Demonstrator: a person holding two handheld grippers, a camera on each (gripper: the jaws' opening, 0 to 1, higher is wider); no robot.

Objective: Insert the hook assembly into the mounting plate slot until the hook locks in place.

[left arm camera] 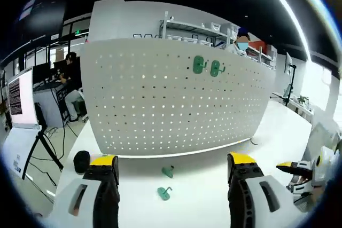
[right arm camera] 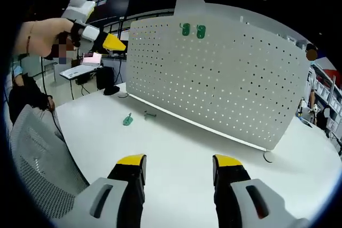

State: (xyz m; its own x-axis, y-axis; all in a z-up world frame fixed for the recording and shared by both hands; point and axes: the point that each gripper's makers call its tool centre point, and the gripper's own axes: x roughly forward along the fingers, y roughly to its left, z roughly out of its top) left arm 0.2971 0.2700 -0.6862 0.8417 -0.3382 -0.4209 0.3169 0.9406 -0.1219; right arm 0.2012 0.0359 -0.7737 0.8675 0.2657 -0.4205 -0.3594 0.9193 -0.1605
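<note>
A white perforated mounting plate [left arm camera: 176,100] [right arm camera: 224,73] stands upright on the white table [left arm camera: 214,185] [right arm camera: 176,132]. Two green hooks [left arm camera: 199,64] [left arm camera: 216,68] hang near its top edge, also seen in the right gripper view [right arm camera: 185,29] [right arm camera: 201,31]. Two more green hook pieces lie loose on the table before the plate [left arm camera: 168,171] [left arm camera: 164,193] [right arm camera: 127,120] [right arm camera: 150,114]. My left gripper [left arm camera: 172,165] hovers open above them, holding nothing; a hand holds it high at the left [right arm camera: 101,40]. My right gripper [right arm camera: 179,164] is open and empty, and enters from the right [left arm camera: 297,170].
A black round object [left arm camera: 81,161] [right arm camera: 110,90] sits at the table's end near the plate. A mesh chair back [right arm camera: 37,158] stands close on the left. A screen on a tripod [left arm camera: 21,100], a seated person [left arm camera: 69,78] and shelves [left arm camera: 197,28] lie beyond.
</note>
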